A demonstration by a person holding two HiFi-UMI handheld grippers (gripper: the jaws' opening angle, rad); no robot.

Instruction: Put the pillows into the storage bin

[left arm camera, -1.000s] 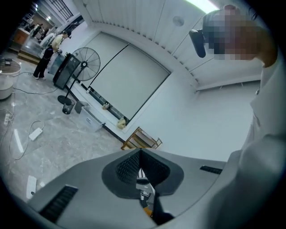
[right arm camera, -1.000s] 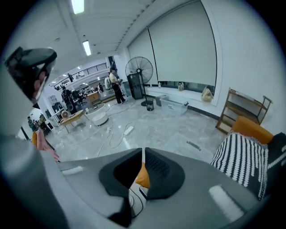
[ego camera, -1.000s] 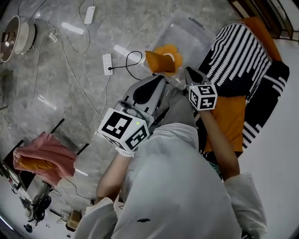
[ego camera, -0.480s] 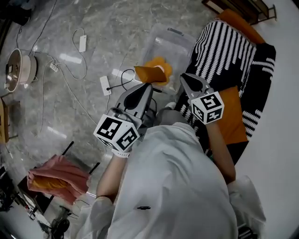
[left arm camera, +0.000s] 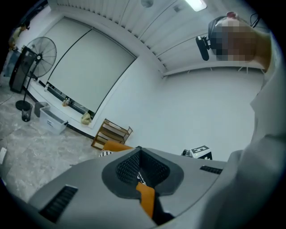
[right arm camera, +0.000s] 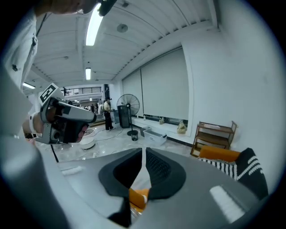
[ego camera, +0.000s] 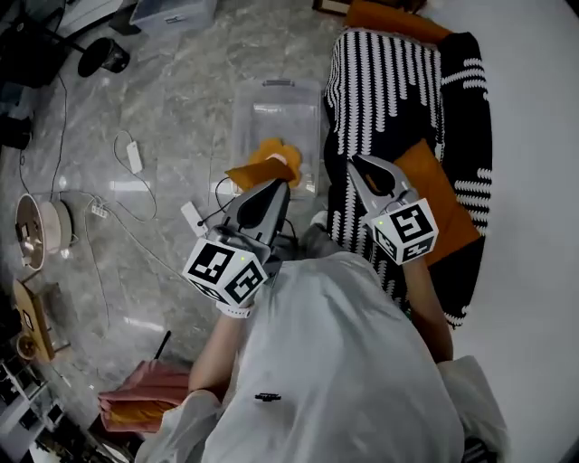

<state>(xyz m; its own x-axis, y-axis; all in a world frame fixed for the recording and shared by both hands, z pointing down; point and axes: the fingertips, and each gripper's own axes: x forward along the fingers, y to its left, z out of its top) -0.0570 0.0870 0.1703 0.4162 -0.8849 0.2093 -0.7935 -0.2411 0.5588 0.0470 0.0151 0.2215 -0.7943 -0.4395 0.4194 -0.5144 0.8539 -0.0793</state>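
Note:
An orange pillow [ego camera: 258, 169] hangs over the near end of the clear storage bin [ego camera: 256, 101] on the floor. My left gripper [ego camera: 274, 184] points at it from below, and its jaws look shut on orange fabric [left arm camera: 145, 197]. My right gripper [ego camera: 355, 163] is shut over the black-and-white striped blanket [ego camera: 380, 81], a little apart from the pillow. A strip of orange shows low in the gap of its jaws [right arm camera: 144, 156], and I cannot tell whether it holds anything. A second orange pillow [ego camera: 441, 194] lies on the blanket, right of that gripper. A third orange pillow [ego camera: 389, 15] lies at the blanket's far end.
A power strip [ego camera: 192, 217] with cables lies on the marble floor left of the bin. Farther left is a rice cooker [ego camera: 36, 231]. A pink cloth [ego camera: 145, 407] is draped behind me. A standing fan [right arm camera: 128, 107] and a wooden rack [right arm camera: 216, 134] are by the far wall.
The head view has swung, so the bin and blanket now lie higher and more upright in the picture. Both grippers keep their pose, and the orange pillow stays at the left jaws.

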